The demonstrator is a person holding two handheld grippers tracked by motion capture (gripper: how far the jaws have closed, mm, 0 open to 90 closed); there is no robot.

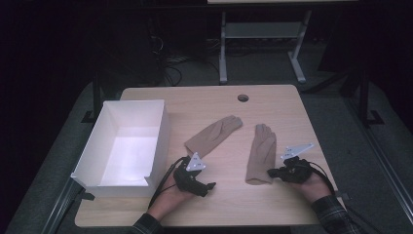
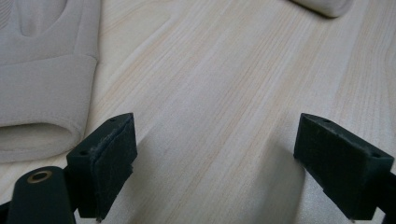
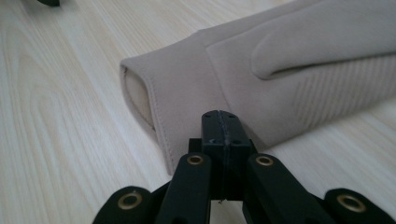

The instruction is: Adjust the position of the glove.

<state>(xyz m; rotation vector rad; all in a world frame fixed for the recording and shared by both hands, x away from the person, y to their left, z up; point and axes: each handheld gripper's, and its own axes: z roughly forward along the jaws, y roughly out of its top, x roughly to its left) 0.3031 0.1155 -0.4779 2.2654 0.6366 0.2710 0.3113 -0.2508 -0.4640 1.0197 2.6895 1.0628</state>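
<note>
Two beige gloves lie flat on the wooden table (image 1: 282, 105). The left glove (image 1: 214, 132) is slanted, and the right glove (image 1: 260, 152) lies lengthwise with its cuff toward me. My left gripper (image 1: 207, 187) rests near the front edge, just below the left glove's cuff. Its jaws (image 2: 219, 158) stand wide open over bare wood, with that cuff (image 2: 42, 93) off to their left. My right gripper (image 1: 272, 172) sits at the right glove's cuff. It (image 3: 220, 130) is shut, its tips against the edge of the cuff (image 3: 177, 98); I see no fabric between the pads.
An open white box (image 1: 158, 141) stands on the table's left side, beside my left hand. A round cable hole (image 1: 242, 97) sits near the far edge. Beyond the table there is dark floor, cables and a metal table frame (image 1: 223, 53).
</note>
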